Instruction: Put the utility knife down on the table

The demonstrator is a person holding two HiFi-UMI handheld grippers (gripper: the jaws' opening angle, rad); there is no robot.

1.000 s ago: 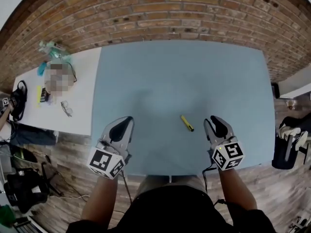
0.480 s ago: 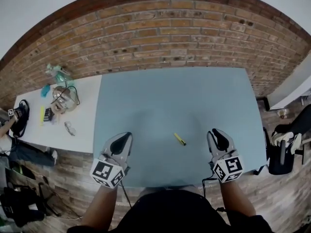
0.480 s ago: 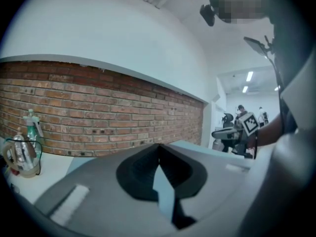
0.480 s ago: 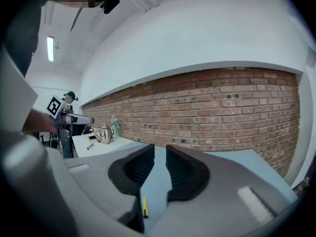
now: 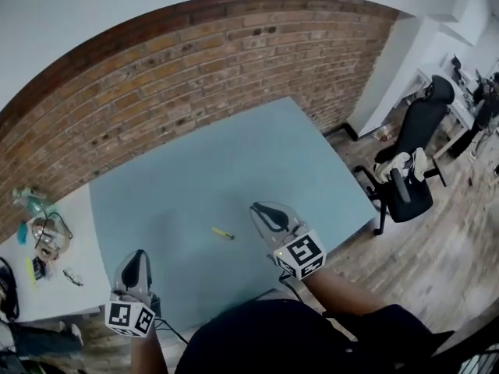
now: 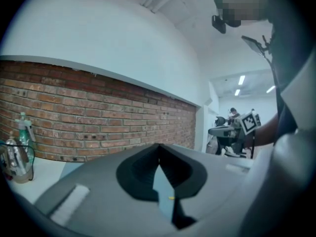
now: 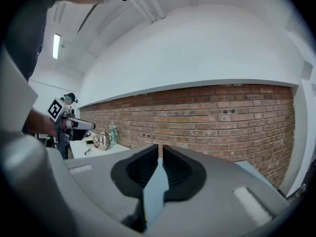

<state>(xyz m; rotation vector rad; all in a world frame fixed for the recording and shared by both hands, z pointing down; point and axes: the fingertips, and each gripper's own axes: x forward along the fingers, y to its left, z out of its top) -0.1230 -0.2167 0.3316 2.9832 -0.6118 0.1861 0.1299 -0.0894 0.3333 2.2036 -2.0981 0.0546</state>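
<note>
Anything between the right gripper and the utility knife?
Nothing visible. The utility knife lies on the bare table beside the right gripper, whose jaws are closing empty. Only open tabletop separates them.

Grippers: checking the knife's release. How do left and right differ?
Fingers meet on the left gripper; on the right gripper they stand slightly apart, closing on nothing. The left gripper hangs at the blue table's edge; the right gripper nearer the utility knife. Both empty.
</note>
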